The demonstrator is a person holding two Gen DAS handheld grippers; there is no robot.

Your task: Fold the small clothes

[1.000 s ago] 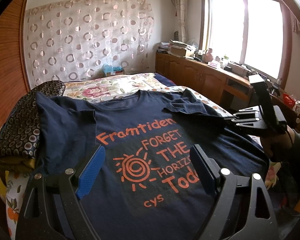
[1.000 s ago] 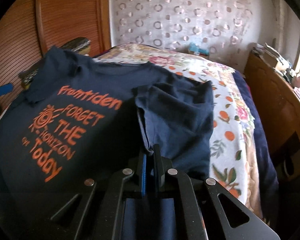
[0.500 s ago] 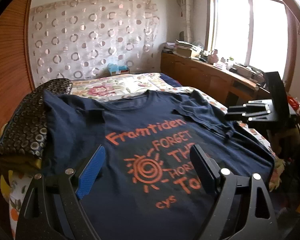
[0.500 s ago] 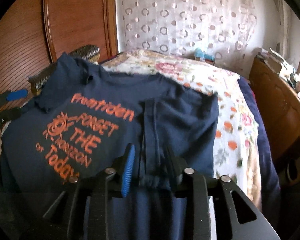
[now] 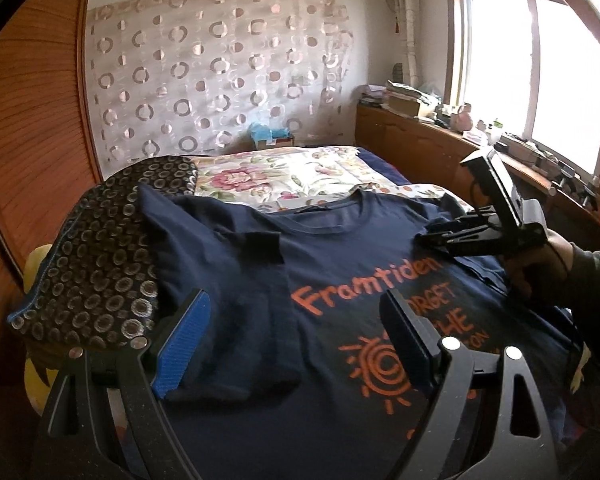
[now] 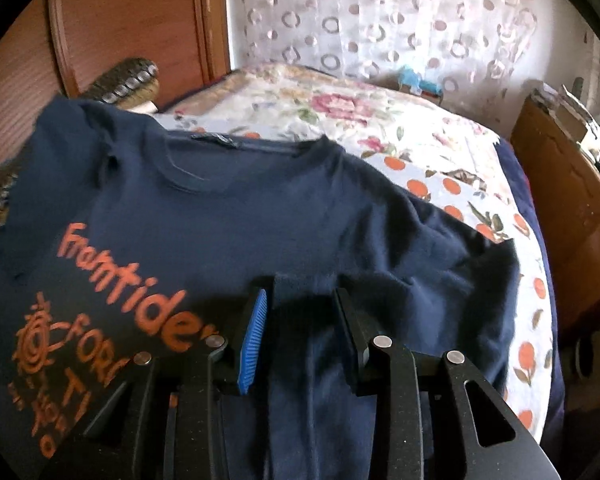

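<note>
A navy T-shirt (image 5: pixel 332 280) with orange print lies face up on the bed, its left sleeve folded in over the chest. It also shows in the right wrist view (image 6: pixel 260 216). My left gripper (image 5: pixel 296 324) is open and empty, just above the shirt's left side. My right gripper (image 6: pixel 300 312) is open over the shirt's right sleeve, with a fold of cloth lying loosely between the jaws. The right gripper also shows in the left wrist view (image 5: pixel 432 236), low over that sleeve.
A dark ring-patterned pillow (image 5: pixel 96 256) lies at the shirt's left, against the wooden wardrobe (image 5: pixel 28 140). The floral bedspread (image 5: pixel 284 176) stretches beyond the collar. A wooden cabinet (image 5: pixel 420 152) with clutter runs along the right under the window.
My right gripper opened and let go of the right sleeve, then moved toward the collar. My left gripper stayed open and shifted left and forward over the shirt.
</note>
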